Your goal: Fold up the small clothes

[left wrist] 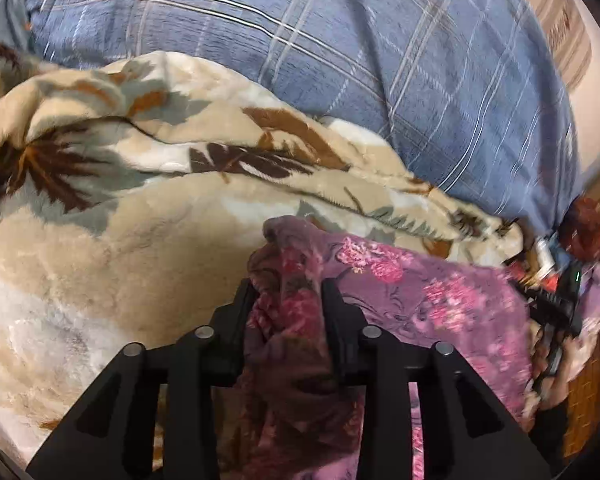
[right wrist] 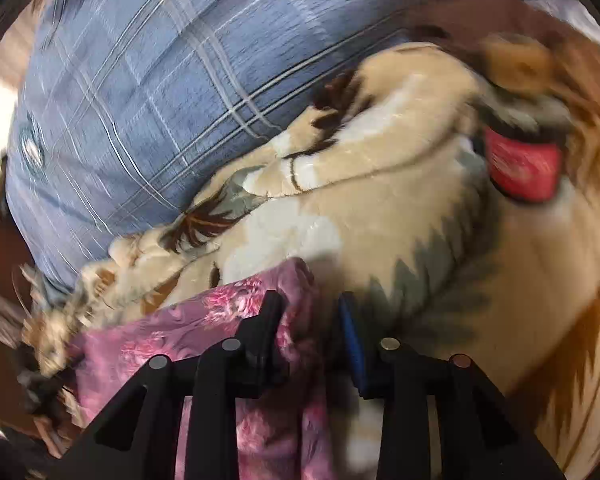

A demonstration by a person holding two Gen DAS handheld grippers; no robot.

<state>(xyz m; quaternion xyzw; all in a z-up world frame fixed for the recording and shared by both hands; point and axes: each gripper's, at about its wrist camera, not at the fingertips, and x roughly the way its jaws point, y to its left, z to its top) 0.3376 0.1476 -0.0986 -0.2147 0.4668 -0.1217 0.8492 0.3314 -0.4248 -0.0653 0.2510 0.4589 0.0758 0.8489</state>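
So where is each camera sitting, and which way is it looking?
Left wrist: sits on the left gripper, looking down along its black fingers at the purple flowery cloth between them; the other gripper and a hand show at right.
Right wrist: sits on the right gripper, looking down at the same cloth's corner; no hand shows.
Both share: the cloth, the beige furry blanket and the blue checked pillow.

both tongs (left wrist: pixel 288 292) (right wrist: pixel 310 312) are matte black with silver round pins; the right has a blue pad.
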